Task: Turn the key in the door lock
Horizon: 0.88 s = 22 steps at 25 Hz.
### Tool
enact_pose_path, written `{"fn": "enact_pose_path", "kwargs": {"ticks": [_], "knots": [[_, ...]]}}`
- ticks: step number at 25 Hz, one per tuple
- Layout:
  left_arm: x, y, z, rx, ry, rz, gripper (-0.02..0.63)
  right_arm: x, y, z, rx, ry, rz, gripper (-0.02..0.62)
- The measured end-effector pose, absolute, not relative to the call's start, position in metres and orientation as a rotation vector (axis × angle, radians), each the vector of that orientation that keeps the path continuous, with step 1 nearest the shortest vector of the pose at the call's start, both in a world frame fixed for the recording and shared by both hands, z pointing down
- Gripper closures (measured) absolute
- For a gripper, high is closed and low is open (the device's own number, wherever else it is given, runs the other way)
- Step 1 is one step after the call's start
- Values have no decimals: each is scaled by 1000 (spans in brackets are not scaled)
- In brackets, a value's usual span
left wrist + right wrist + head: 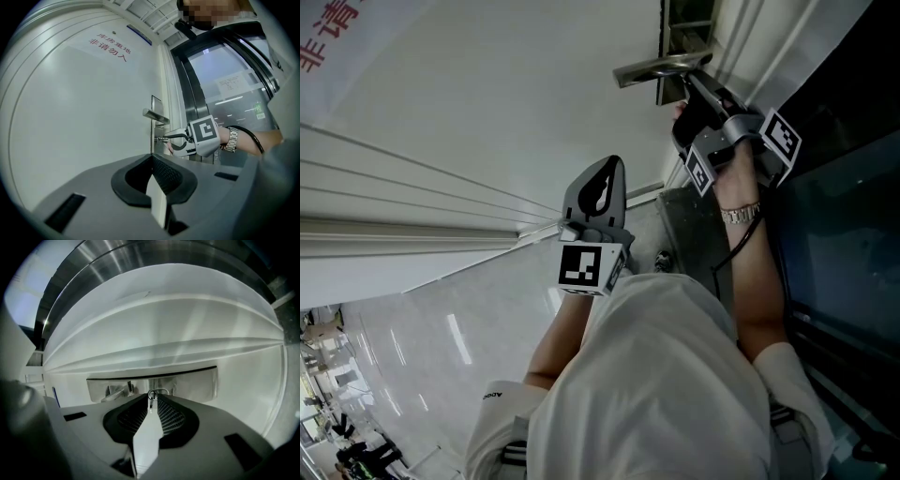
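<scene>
A white door (487, 94) carries a metal lever handle (661, 67) on a steel lock plate (197, 385). Just below the handle, a small key (161, 138) sticks out of the lock. My right gripper (686, 80) reaches level to the lock. In the right gripper view its jaws (151, 399) are closed around the key's head (151, 393), with the handle (117, 391) just left of it. My left gripper (609, 164) hangs back from the door, to the left of the lock. It is shut, nothing is in it, and it touches nothing.
Red printed characters (108, 47) sit high on the door. A dark glass panel in a metal frame (844, 206) stands right of the door edge. A metal threshold strip (694, 225) and glossy pale floor (412, 356) lie below. The right wrist wears a watch (741, 214).
</scene>
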State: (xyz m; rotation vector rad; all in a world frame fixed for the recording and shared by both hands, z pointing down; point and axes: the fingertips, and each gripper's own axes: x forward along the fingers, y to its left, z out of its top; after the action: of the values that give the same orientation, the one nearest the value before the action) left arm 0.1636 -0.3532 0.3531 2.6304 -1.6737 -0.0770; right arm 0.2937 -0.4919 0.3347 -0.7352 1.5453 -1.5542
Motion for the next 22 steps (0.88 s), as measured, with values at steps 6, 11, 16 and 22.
{"fn": "enact_pose_path", "kwargs": {"ticks": [6, 11, 16, 22], "knots": [[170, -351, 357, 2641, -1645, -61, 597, 288, -479, 328, -808, 1759, -1430, 453], [173, -351, 357, 2651, -1634, -58, 598, 280, -466, 339, -968, 2036, -1284, 430], [173, -351, 357, 2651, -1634, -58, 597, 275, -455, 342, -1119, 2205, -1162, 423], [173, -350, 354, 2654, -1640, -68, 598, 279, -453, 331, -1547, 2554, -577, 422]]}}
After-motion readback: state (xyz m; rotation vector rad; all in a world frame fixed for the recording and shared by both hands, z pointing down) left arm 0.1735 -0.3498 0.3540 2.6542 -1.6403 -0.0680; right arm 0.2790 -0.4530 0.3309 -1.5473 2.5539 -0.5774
